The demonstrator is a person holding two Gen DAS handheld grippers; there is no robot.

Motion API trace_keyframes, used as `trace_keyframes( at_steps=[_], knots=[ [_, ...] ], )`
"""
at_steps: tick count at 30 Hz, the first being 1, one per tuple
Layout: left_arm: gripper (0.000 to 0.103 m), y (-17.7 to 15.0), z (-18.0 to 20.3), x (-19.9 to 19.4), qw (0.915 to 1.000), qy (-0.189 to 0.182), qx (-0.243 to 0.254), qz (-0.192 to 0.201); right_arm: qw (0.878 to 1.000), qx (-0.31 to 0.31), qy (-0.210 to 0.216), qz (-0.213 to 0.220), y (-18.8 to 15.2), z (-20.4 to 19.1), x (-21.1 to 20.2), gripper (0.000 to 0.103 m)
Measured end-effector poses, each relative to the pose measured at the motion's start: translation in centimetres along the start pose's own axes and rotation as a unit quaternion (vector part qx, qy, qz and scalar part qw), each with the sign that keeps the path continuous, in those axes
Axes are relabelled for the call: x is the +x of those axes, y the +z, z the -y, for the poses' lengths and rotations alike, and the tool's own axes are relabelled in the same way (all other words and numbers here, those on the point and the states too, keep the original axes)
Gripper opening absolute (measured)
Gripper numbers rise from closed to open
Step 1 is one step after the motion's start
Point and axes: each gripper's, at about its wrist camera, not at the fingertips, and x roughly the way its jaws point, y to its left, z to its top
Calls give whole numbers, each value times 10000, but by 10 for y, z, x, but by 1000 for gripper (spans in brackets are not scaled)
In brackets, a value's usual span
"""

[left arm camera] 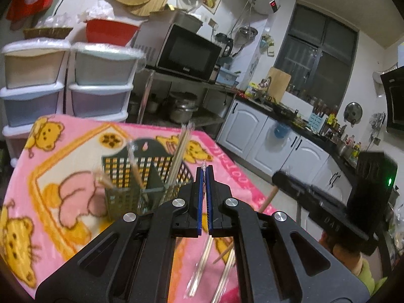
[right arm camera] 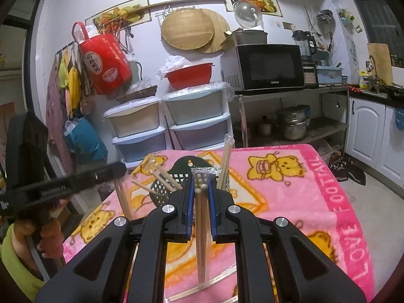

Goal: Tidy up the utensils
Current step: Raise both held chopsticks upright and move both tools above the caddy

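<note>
The left gripper point(left arm camera: 205, 170) has its jaws pressed together on nothing visible, hovering above the pink blanket point(left arm camera: 75, 151) with the dark mesh basket point(left arm camera: 141, 176) ahead and to its left. More wrapped chopsticks point(left arm camera: 202, 265) lie loose on the blanket under it. The right gripper point(right arm camera: 202, 179) is clamped on a pair of wooden chopsticks point(right arm camera: 201, 227), their long axis hanging nearly upright below the jaws. The basket sits just beyond and slightly left of those tips (other sticks already stand in its compartments), so the right hand looks the one to carry forward and lower in
</note>
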Motion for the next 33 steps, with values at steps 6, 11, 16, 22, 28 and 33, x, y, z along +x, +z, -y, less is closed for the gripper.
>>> trace_keyframes(
  at_steps=[6, 11, 16, 22, 28, 33],
  knots=[
    [1, 25, 9, 1, 9996, -25, 116, 242, 9999, 62, -32, 76, 1, 5, -2, 10],
    [1, 48, 15, 2, 9988, 15, 201, 438, 9999, 61, -28, 82, 2, 5, -2, 8],
    [1, 69, 15, 7, 9980, 130, 268, 554, 9999, 56, -27, 101, 6, 4, 1, 8],
    [1, 99, 9, 9, 9961, 288, 218, 804, 9995, -11, -13, 330, 27, -1, 6, 7],
    [1, 125, 1, 10, 9923, 542, 162, 1105, 9976, -127, 61, 684, 53, -13, 12, 7],
    [1, 139, -9, 19, 9889, 823, 173, 1229, 9958, -226, 128, 876, 70, -23, 22, 7]
  ],
)
